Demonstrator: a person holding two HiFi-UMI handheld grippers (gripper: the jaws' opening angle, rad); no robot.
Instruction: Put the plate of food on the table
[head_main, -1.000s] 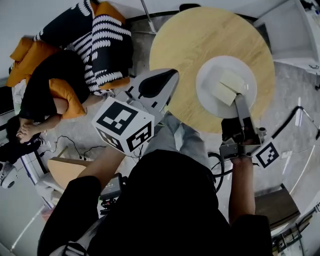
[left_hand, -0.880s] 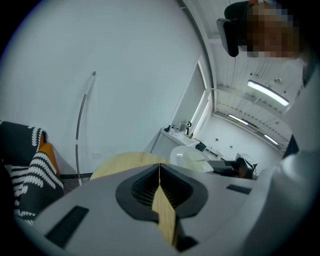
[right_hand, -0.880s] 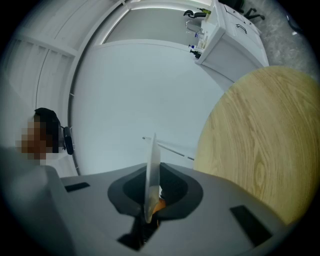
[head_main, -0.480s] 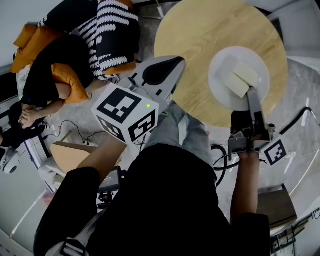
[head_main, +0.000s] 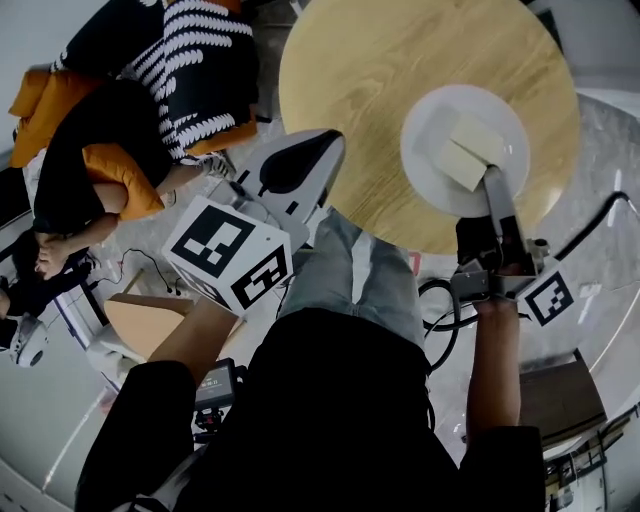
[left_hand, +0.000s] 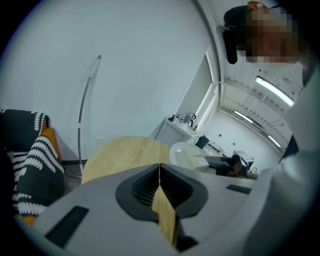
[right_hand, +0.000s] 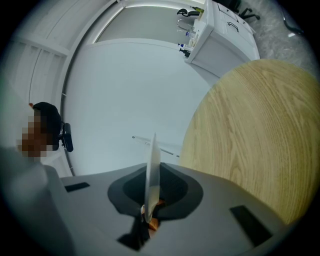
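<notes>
1. The plate (head_main: 424, 122), held by the right gripper (head_main: 492, 182), has sunk lower over the table (head_main: 360, 70).
2. The right gripper's jaws clamp the plate's near rim, and the food (head_main: 462, 150) lies on the plate.
3. The left gripper (head_main: 325, 148) is closed on nothing, near the table's edge.

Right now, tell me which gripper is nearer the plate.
Right. The right gripper has its fingers clamped on the plate at its near rim; the left gripper sits off the table edge, well left of the plate.
</notes>
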